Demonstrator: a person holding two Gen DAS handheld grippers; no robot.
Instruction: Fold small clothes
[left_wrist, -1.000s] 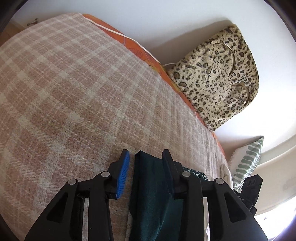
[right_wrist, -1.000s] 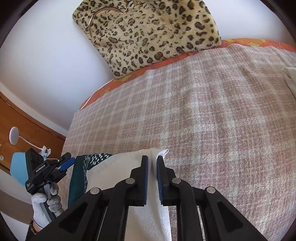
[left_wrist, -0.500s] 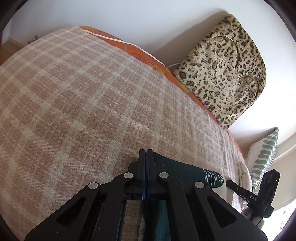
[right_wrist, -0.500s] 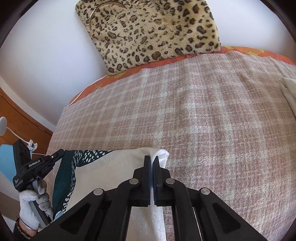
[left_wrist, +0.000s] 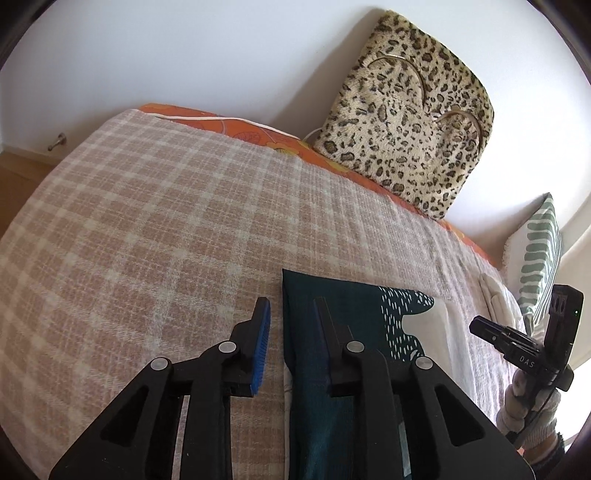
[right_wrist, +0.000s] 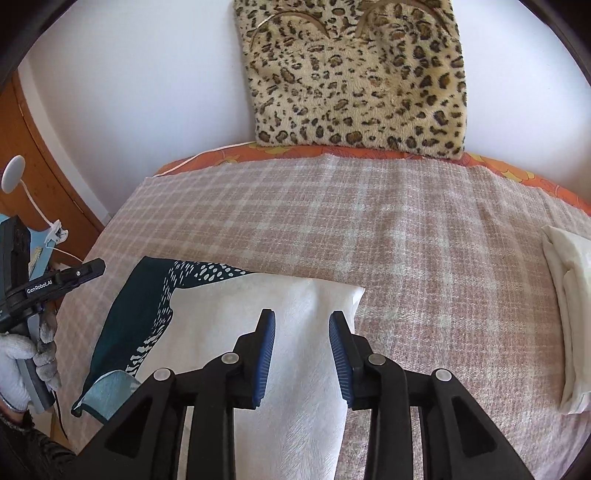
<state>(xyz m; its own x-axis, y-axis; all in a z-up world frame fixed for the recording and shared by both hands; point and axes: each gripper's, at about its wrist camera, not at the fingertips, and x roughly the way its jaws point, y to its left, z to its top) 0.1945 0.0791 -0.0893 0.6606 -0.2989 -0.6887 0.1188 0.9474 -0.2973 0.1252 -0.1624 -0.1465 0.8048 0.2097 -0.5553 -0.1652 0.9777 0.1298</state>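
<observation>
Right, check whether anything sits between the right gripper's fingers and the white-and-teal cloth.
Nothing visible does. The right gripper is open directly over the cloth on the plaid blanket. The folded white pile lies well aside.

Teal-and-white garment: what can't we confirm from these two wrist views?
- Garment near end: cut off by the bottom edge and covered by right gripper fingers, right wrist view.
- Its teal side: partly behind left gripper, left wrist view.
- Garment type, fold count: not discernible.
- Folded white cloth: clipped at the right edge.
</observation>
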